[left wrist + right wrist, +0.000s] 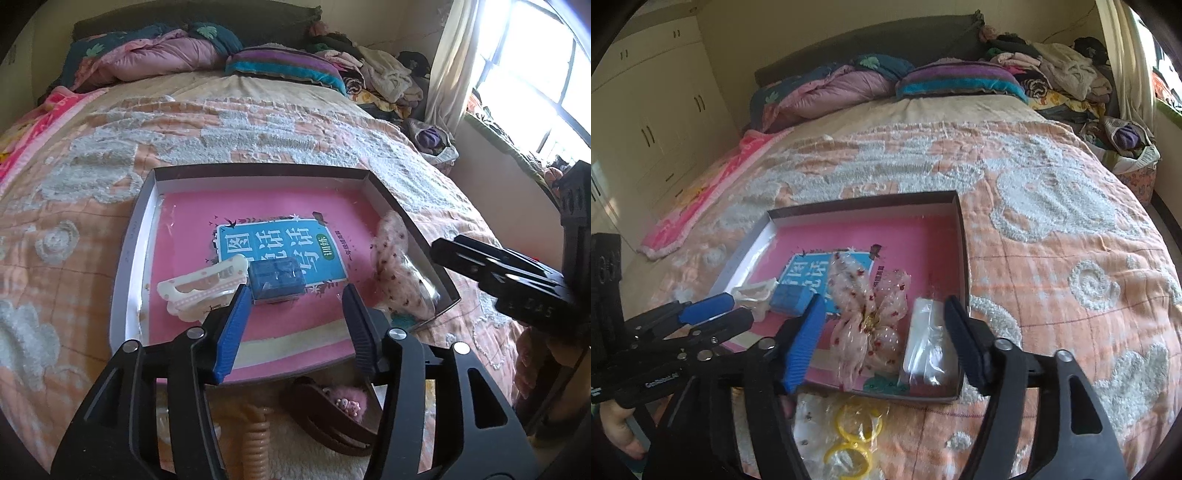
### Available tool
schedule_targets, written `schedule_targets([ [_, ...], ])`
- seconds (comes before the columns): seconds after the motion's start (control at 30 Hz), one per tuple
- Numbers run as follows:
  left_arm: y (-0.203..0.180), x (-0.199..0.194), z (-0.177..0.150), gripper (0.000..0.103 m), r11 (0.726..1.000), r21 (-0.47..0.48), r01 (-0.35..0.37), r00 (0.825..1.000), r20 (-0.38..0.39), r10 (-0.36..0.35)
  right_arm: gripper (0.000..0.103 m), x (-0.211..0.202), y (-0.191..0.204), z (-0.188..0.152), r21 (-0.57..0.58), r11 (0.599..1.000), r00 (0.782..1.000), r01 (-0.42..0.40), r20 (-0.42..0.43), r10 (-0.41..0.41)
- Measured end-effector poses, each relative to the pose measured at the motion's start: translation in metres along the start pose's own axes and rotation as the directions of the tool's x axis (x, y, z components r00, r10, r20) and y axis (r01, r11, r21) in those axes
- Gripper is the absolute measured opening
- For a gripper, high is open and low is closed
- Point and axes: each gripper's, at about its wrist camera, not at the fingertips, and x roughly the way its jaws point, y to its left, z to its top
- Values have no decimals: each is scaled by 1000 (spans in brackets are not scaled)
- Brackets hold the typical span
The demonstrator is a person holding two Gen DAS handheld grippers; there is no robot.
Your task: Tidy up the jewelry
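Tufted, quilted orange bedspread (1052,229) under shallow rectangular cardboard tray (373,181). Inside: glossy pink book (295,206), sheer dotted bow (871,314), crinkly clear bag (927,343), white plastic clip (203,288), small blue box (277,280). Left gripper (295,314), right gripper (886,325): jaws spread, holding nothing.

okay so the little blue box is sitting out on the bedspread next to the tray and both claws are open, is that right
Not quite. The little blue box sits inside the tray, on the pink book, as the left wrist view shows. The left claw and right claw are open.
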Motion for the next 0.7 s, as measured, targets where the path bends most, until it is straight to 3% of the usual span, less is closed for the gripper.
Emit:
schedule_targets([
  [0.27, -7, -21, 1, 57, 1000, 1, -4, 1000, 24, 4, 89, -38, 9, 3, -14, 1000, 997, 13, 81, -12],
  [0.5, -9, -46, 3, 88, 1000, -13, -24, 997, 73, 25, 95, -72, 14, 3, -25, 1000, 989, 9, 145, -5],
  [0.7, -9, -72, 6, 94, 998, -16, -60, 992, 114, 61, 96, -98, 19, 2, -24, 1000, 982, -2, 187, 7],
])
